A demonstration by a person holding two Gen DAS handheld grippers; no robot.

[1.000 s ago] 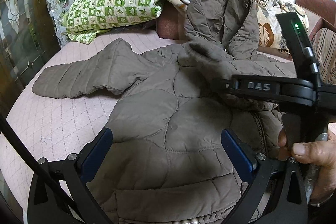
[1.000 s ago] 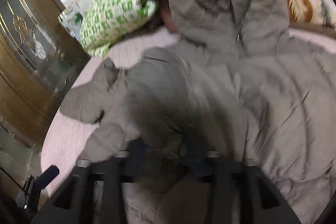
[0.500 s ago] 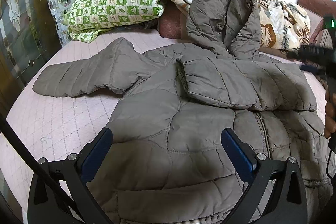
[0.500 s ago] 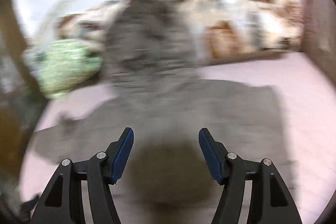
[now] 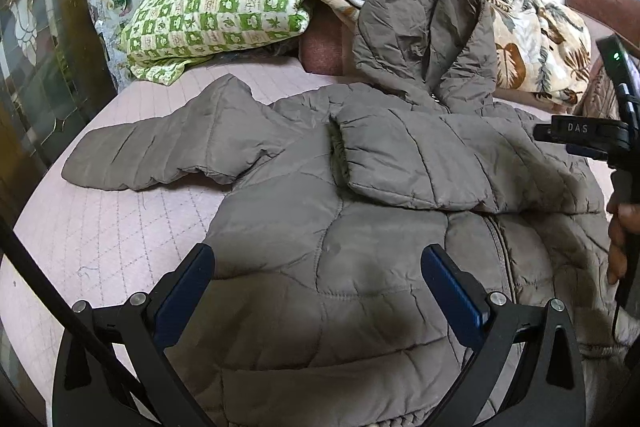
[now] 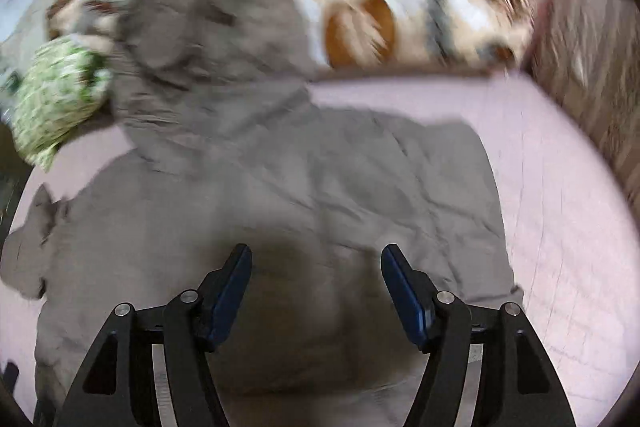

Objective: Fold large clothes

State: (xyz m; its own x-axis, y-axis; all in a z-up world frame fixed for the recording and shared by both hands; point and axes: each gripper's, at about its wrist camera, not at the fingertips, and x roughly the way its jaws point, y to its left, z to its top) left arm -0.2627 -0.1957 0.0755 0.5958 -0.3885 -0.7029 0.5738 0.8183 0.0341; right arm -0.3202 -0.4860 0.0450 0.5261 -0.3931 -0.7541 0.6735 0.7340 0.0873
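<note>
Pink quilted bed (image 5: pixel 100 243) fills the room's middle, w/ a green checked pillow (image 5: pixel 216 15) and a leafy blanket (image 5: pixel 528 39) piled at the far end by the wall. Brown puffer jacket (image 5: pixel 340 259) lies spread across the bed, front up, hood (image 5: pixel 424 23) propped against the blanket at the far side. One sleeve is already laid over the chest; the left sleeve (image 5: pixel 160 151) is stretched flat toward the left, not folded yet.

Left gripper (image 5: pixel 318 291) hovers above the near hem, jaws wide, nothing between them. Right gripper (image 6: pixel 316 291) hangs over the jacket body too, jaws apart and empty; its view is smeared, so it's on the move. From the left view its handle shows at the right edge, a hand (image 5: pixel 620 239) wrapped round it.

Step in hand, as I read it: get the left sleeve in across the chest. To do it well: left gripper should reach to the cuff end, pinch the whole padded thickness, not just the slick outer shell, else it'll slip. Lift only enough to clear, carry it over, lay it on the other sleeve, edges roughly square w/ the side seam. Right gripper could pin the body so it doesn't drag. Puffy fill springs back, so press flat before letting go.
</note>
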